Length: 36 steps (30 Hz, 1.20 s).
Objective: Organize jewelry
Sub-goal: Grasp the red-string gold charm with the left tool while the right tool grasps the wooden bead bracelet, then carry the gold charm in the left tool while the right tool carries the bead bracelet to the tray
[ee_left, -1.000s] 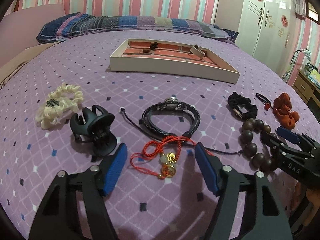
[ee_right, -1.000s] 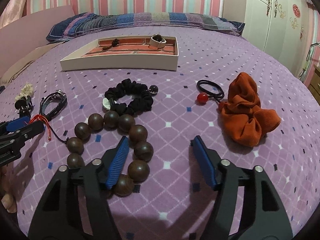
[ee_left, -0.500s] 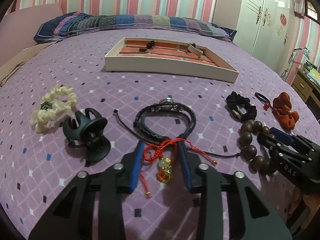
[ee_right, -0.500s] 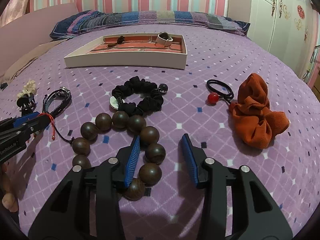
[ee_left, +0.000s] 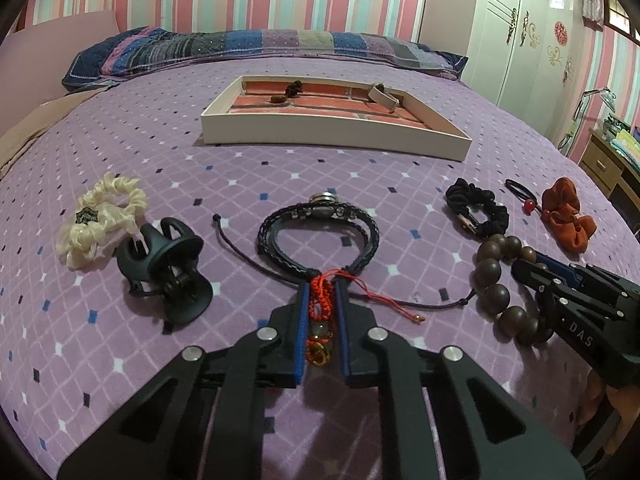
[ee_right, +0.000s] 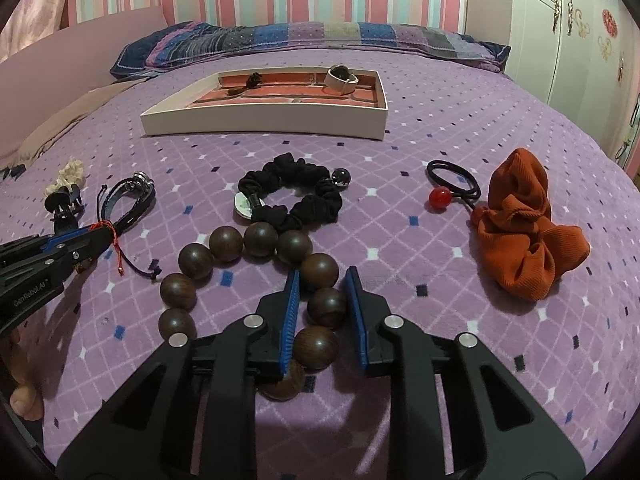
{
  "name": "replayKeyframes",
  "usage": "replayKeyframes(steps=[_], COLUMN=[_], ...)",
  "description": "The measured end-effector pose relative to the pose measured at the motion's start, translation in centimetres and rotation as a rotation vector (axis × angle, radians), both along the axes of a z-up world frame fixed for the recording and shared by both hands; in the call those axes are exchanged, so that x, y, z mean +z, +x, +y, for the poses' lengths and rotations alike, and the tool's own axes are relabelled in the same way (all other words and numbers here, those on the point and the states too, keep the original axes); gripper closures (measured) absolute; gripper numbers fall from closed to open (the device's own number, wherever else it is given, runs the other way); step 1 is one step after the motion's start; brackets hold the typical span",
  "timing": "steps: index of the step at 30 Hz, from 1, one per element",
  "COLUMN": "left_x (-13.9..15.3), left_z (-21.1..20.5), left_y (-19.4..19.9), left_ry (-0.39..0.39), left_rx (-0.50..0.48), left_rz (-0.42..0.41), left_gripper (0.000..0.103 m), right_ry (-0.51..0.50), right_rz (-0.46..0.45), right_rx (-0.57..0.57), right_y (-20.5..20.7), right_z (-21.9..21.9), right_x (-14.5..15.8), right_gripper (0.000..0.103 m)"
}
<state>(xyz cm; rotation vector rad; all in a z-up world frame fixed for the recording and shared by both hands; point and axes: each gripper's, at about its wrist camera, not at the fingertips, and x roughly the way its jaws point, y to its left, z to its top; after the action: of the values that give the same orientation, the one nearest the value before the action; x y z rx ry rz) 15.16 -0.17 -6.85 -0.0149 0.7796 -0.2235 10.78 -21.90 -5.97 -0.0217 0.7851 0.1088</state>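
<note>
My left gripper [ee_left: 321, 292] is shut on a red cord bracelet [ee_left: 322, 304] with gold charms, which lies on the purple bedspread against a black braided leather bracelet [ee_left: 320, 236]. My right gripper [ee_right: 321, 278] is shut on a wooden bead bracelet [ee_right: 256, 280]; its blue pads [ee_right: 292, 312] squeeze the beads on the bracelet's right side. The bead bracelet also shows in the left wrist view [ee_left: 500, 284]. A white tray [ee_left: 332, 138] with a red-brown lining sits farther back and holds a small dark item and a pale band [ee_right: 340, 78].
On the bedspread lie a cream scrunchie [ee_left: 100, 216], a black claw clip [ee_left: 168, 272], a black scrunchie [ee_right: 296, 200], a black hair tie with a red ball [ee_right: 444, 192] and an orange scrunchie [ee_right: 528, 228]. Pillows line the headboard; a white wardrobe stands at right.
Both grippers moved forward and closed: the left onto the red cord bracelet, the right onto the wooden beads.
</note>
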Motion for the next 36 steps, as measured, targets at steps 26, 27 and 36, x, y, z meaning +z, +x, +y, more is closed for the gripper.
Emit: replayKeyframes(steps=[26, 27, 36], left_x=[1.8, 1.9, 3.1], left_z=[0.3, 0.3, 1.1], left_y=[-0.7, -0.7, -0.3], left_ry=[-0.012, -0.007, -0.011], left_rx=[0.015, 0.016, 0.05], left_rz=[-0.051, -0.056, -0.072], left_gripper=[0.094, 0.094, 0.094], right_ry=[0.024, 0.018, -0.015], right_rz=[-0.063, -0.068, -0.119], right_rx=[-0.01, -0.009, -0.013], right_y=[-0.7, -0.8, -0.7], right_z=[-0.3, -0.1, 0.8], right_x=[1.3, 1.4, 2.9], right_gripper=[0.081, 0.081, 0.081])
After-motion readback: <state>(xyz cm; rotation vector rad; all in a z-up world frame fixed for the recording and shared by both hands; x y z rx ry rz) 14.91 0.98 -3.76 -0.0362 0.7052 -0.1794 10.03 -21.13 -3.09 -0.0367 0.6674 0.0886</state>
